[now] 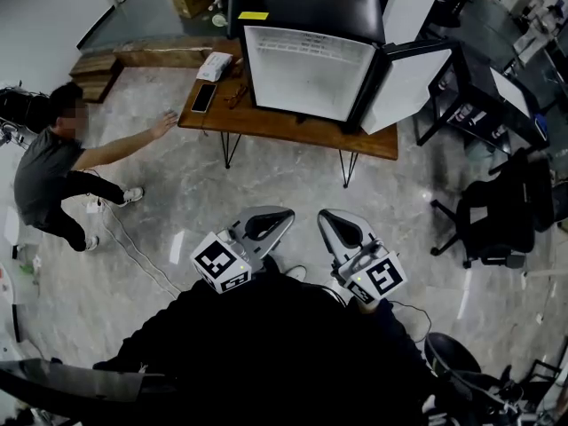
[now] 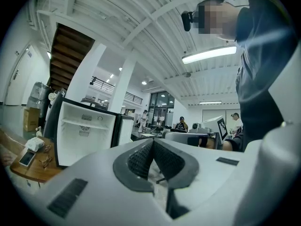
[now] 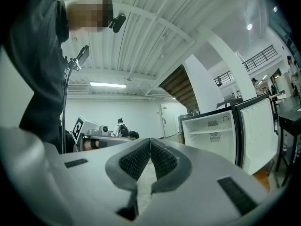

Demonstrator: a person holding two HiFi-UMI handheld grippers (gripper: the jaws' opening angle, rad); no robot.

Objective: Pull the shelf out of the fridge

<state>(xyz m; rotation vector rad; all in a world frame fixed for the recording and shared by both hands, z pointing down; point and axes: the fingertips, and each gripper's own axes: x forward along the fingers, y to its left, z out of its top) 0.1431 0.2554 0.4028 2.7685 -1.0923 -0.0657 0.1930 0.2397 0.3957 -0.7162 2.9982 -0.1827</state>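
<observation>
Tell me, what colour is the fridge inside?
White inside the fridge, black on top; clearest in the head view.

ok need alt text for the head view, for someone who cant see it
Seen from above, the left gripper and right gripper, both shut and empty, point across the floor at a small fridge standing with its door open on a wooden table. At left, another person crouches, reaching a hand toward the table.

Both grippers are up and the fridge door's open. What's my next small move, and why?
Probably step toward the fridge and open the right gripper. Both it and the left gripper are shut, empty and well short of the table; the shelf sits untouched inside.
</observation>
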